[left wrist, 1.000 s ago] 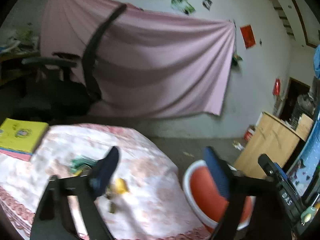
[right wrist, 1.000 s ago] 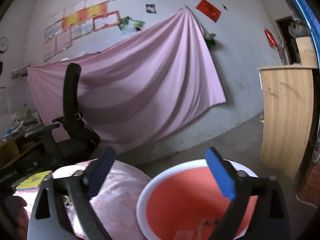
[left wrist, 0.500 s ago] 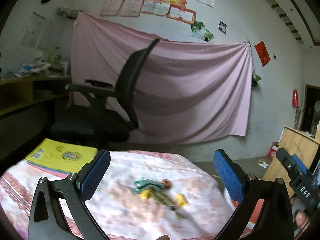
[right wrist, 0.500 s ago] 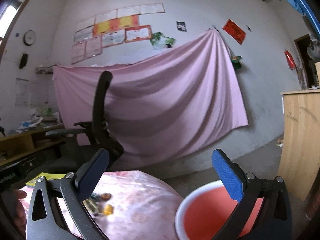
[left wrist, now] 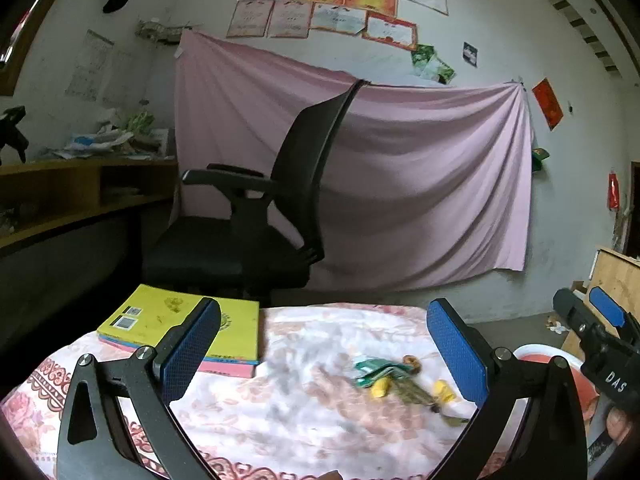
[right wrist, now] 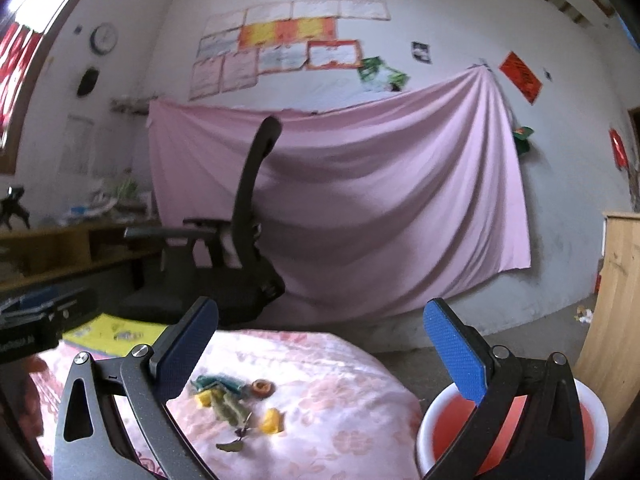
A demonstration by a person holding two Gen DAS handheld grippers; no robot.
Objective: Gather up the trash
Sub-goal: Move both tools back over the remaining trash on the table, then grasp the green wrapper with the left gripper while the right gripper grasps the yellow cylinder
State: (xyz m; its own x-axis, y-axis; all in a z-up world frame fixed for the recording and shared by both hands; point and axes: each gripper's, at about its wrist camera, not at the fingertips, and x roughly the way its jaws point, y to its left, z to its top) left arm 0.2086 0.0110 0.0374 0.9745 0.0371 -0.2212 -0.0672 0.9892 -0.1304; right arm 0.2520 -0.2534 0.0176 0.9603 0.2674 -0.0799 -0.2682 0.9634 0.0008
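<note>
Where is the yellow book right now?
The yellow book lies at the table's far left edge in the left wrist view, before the black chair.

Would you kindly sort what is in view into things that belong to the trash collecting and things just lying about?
For the job: scraps of trash, red bin, left gripper, right gripper.
Just lying about: yellow book, office chair, pink sheet.

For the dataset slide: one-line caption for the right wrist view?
Open right gripper faces a small trash pile on the floral tablecloth, red basin at right.
</note>
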